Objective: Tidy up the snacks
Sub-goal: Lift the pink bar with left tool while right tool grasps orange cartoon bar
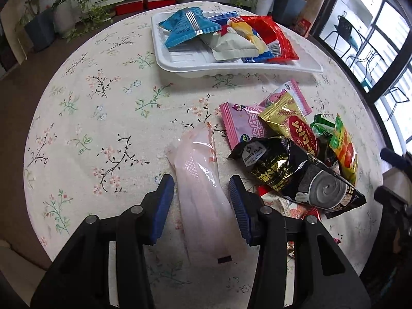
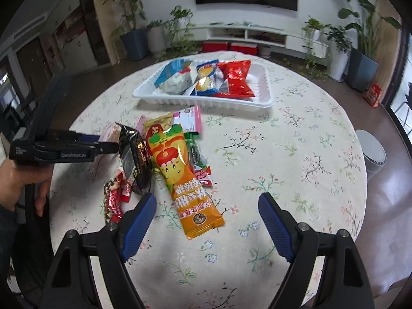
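Pale pink packet (image 1: 200,188) lying between left gripper (image 1: 202,193) pads, unclamped; snack pile at 2 o'clock. Right gripper (image 2: 207,215) wide open, empty.

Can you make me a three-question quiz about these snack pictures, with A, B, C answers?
1. Where is the red packet?
A. in the white tray
B. on the floor
C. between the right gripper's fingers

2. What colour are the pads on the gripper fingers?
A. green
B. blue
C. yellow

3. What is the left gripper doing with the clear pink packet?
A. lifting it over the tray
B. open around it, one finger on each side
C. nowhere near it

Answers: 1 A, the red packet lies in the tray beside the other snacks. 2 B, both views show blue ribbed pads. 3 B, the packet lies on the tablecloth with gaps between it and the pads.
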Tool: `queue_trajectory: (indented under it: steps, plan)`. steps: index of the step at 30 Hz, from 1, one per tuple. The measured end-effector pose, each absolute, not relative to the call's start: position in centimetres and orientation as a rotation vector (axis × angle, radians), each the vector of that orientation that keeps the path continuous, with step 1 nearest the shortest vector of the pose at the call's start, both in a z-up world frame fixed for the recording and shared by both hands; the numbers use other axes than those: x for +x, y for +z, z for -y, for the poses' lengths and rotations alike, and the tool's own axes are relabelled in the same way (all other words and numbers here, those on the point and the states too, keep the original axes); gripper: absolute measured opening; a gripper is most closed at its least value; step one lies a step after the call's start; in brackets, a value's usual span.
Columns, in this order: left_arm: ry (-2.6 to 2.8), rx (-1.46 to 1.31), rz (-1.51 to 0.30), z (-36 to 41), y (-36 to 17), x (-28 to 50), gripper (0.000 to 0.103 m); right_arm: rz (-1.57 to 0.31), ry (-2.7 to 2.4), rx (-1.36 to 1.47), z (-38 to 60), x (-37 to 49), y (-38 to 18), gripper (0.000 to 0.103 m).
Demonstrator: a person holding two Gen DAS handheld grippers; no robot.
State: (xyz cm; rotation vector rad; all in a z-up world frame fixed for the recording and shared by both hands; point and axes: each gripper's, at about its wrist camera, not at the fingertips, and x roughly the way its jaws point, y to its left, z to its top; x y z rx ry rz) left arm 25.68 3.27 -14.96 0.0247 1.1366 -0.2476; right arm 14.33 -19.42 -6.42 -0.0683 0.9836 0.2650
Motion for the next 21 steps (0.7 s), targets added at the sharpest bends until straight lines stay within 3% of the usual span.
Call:
queue_trajectory:
  steps: [17,21]
  plan:
    - [-0.311,0.165,-1.164,-2.8,-15.1,26.6,0.043,-1.115,0.49,-0.182,16.9,18.6,-9.4,0.059]
    - [-0.315,0.16,-1.178,-3.1,-15.0,27.2,0.034,-1.137,0.502,-0.185,16.6,18.8,-9.9,0.053]
